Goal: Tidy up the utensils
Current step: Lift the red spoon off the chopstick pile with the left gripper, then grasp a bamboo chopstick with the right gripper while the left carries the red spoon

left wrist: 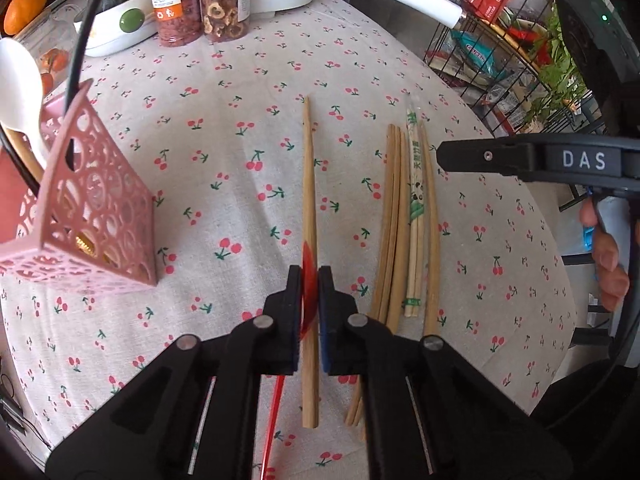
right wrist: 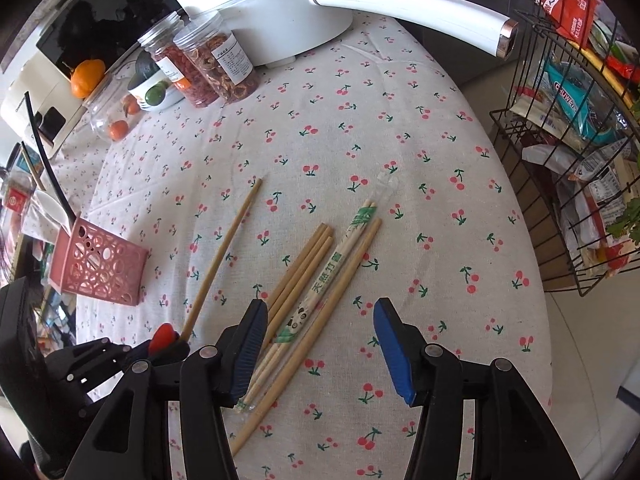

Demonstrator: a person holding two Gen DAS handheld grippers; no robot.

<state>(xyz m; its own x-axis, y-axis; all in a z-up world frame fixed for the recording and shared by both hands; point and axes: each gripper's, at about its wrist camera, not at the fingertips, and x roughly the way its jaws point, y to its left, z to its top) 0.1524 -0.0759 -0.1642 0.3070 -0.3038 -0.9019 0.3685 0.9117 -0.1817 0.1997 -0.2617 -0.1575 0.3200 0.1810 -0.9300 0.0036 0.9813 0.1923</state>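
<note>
Left hand-held gripper (left wrist: 309, 280) clamps a slender, round wooden chopstick (left wrist: 308, 200).

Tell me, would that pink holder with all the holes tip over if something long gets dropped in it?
Possibly. The pink holder looks like thin, perforated plastic, so probably light. It already carries a tall white spoon rising well above its rim, which likely makes it top-heavy. Its flat base sits on soft tablecloth, so a sideways nudge might shift it.

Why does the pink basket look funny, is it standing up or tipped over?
Tipped. The pink basket leans on the tablecloth with one bottom corner lifted, its opening slanting away, and a white spoon sticks out.
</note>
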